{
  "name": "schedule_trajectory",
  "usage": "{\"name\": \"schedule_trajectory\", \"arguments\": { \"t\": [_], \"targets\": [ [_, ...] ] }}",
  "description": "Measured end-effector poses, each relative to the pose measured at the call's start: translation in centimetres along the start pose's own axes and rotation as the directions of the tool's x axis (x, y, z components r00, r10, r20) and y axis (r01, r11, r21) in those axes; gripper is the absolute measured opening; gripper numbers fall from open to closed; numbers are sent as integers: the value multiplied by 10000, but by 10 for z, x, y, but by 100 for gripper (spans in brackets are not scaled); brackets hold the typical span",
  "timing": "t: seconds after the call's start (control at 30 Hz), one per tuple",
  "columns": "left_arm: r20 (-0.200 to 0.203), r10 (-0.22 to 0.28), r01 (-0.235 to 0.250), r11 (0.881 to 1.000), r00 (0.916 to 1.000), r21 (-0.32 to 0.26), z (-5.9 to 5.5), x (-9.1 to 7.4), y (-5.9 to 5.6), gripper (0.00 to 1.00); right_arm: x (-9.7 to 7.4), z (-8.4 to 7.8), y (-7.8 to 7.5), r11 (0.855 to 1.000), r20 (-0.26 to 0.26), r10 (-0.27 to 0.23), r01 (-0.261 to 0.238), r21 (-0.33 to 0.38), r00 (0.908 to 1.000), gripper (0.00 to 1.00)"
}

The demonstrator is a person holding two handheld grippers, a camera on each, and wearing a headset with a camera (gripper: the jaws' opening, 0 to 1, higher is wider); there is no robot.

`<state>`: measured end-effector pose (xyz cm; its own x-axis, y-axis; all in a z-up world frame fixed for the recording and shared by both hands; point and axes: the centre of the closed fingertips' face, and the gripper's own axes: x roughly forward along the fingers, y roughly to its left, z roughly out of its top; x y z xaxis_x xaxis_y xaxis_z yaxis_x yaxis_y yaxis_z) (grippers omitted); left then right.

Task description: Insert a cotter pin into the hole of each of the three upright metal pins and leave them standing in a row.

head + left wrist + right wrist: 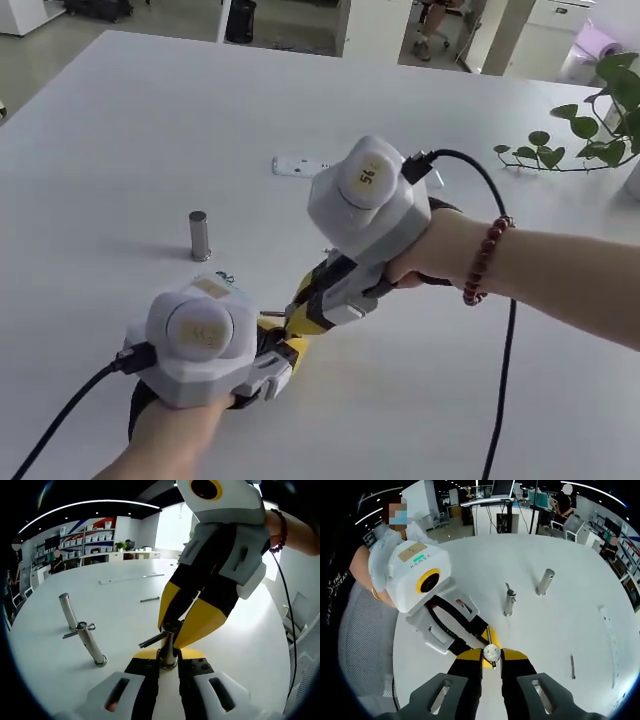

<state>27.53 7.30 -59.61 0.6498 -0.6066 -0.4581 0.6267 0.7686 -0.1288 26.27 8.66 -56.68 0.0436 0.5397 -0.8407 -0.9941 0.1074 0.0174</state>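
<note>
My left gripper (168,663) is shut on the base of an upright metal pin (168,650). My right gripper (491,658) comes down over that pin's top (491,652), shut on a thin cotter pin (152,640) that sticks out sideways at the hole. In the head view the two grippers meet near the table's front, left (275,352) under right (300,318). A second metal pin (90,643) with a cotter pin through its top stands nearby. A third, bare pin (199,235) stands further back.
A loose cotter pin (150,599) lies on the white table (120,150) beyond the pins. A white power strip (300,166) sits further back, and a leafy plant (585,130) reaches in at the right edge. Both gripper cables trail toward me.
</note>
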Motion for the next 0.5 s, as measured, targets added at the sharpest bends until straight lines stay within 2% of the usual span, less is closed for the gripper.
{"name": "schedule_trajectory", "arguments": {
  "t": [0.23, 0.5],
  "targets": [
    [147, 95, -95, 10000, 9998, 31, 9, 3, 10, 12, -3, 7, -9, 9999, 139, -122, 121, 72, 9998, 8],
    [131, 238, -239, 9997, 9996, 78, 12, 5, 16, 12, -1, 10, -16, 9998, 258, -141, 136, 169, 9996, 8]
  ]
}}
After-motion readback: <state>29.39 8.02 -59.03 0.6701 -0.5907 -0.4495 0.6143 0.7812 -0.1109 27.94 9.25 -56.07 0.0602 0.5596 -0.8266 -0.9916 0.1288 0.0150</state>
